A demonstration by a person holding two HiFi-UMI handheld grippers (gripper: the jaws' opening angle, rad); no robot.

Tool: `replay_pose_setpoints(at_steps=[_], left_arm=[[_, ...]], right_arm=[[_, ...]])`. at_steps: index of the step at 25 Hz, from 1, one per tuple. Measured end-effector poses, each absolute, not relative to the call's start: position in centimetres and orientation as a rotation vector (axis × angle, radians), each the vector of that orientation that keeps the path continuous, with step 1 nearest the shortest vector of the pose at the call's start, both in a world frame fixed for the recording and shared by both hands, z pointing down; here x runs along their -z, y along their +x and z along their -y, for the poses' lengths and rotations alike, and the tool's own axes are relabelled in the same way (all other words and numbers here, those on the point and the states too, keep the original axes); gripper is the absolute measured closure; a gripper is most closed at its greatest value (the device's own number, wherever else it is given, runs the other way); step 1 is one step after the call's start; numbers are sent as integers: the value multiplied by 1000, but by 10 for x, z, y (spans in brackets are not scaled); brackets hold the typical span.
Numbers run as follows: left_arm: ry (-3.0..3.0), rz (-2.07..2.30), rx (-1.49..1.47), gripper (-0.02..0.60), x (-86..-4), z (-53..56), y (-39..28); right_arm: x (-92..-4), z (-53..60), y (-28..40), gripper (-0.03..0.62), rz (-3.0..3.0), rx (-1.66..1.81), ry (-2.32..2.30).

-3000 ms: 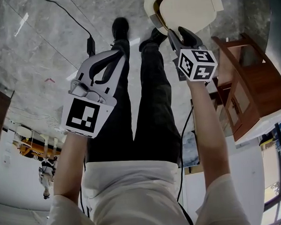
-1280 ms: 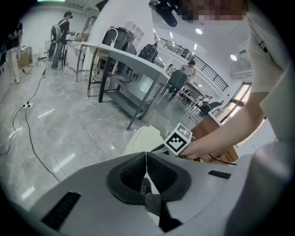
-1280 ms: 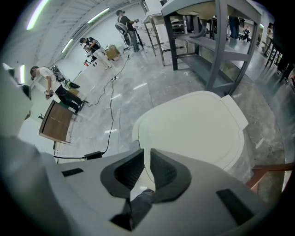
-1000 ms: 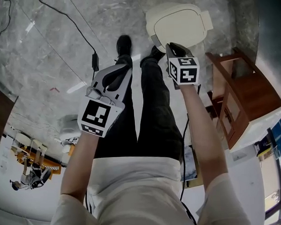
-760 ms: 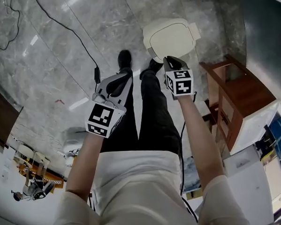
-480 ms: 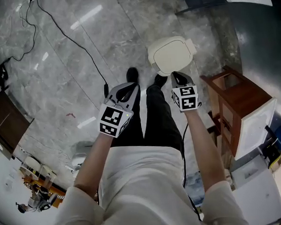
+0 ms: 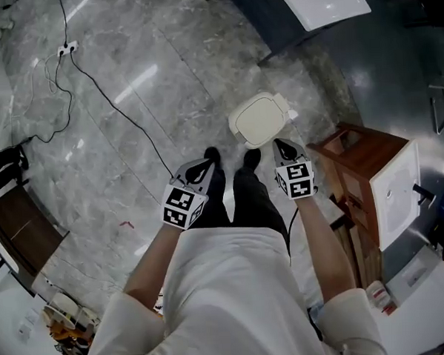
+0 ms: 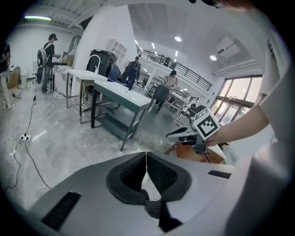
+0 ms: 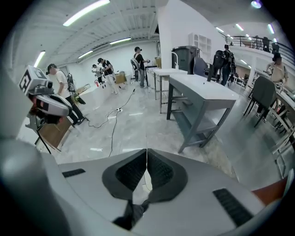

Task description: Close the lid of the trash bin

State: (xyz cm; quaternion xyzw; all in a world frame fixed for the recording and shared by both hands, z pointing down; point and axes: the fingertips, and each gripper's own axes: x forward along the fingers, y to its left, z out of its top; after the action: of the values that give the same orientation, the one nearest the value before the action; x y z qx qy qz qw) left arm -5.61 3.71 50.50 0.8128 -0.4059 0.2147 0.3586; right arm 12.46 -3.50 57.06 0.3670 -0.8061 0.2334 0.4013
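Note:
The cream trash bin [image 7: 260, 119] stands on the grey marble floor with its lid [image 7: 258, 122] lying flat on top, just beyond the person's shoes. My right gripper [image 7: 281, 144] hangs above and short of the bin's near right edge, apart from it. Its jaws are closing the last bit and meet [image 9: 147, 152] with nothing between them. My left gripper [image 7: 205, 166] is held at a similar height over the left shoe, jaws shut and empty [image 8: 146, 155]. Neither gripper view shows the bin.
A brown wooden cabinet [image 7: 360, 157] with a white panel [image 7: 397, 193] stands right of the bin. A dark table with a white top [image 7: 322, 1] is beyond it. A black cable [image 7: 114, 104] runs across the floor from a power strip [image 7: 65, 48]. People stand far off [image 9: 103, 69].
Both grippers have lifted up and away from the bin, the right one more. The head view has risen too, so the bin looks smaller and further below.

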Motion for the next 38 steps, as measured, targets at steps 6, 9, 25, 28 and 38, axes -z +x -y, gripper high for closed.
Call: replay_pose_setpoints(at_steps=[6, 9, 25, 28, 38], left_arm=[[2162, 1020, -472, 563, -454, -23, -53], [2208, 1013, -437, 563, -428, -15, -53], [2400, 1044, -402, 563, -356, -28, -7], [2407, 1053, -402, 563, -348, -40, 4], [2404, 1059, -426, 563, -344, -105, 32]], right_arm=[[-509, 30, 134, 562, 2096, -537, 994], [-481, 27, 139, 562, 2109, -520, 1054], [-386, -15, 186, 562, 2215, -460, 1297], [-378, -36, 202, 562, 2234, -483, 1318], [-346, -101, 251, 562, 2299, -464, 1382]])
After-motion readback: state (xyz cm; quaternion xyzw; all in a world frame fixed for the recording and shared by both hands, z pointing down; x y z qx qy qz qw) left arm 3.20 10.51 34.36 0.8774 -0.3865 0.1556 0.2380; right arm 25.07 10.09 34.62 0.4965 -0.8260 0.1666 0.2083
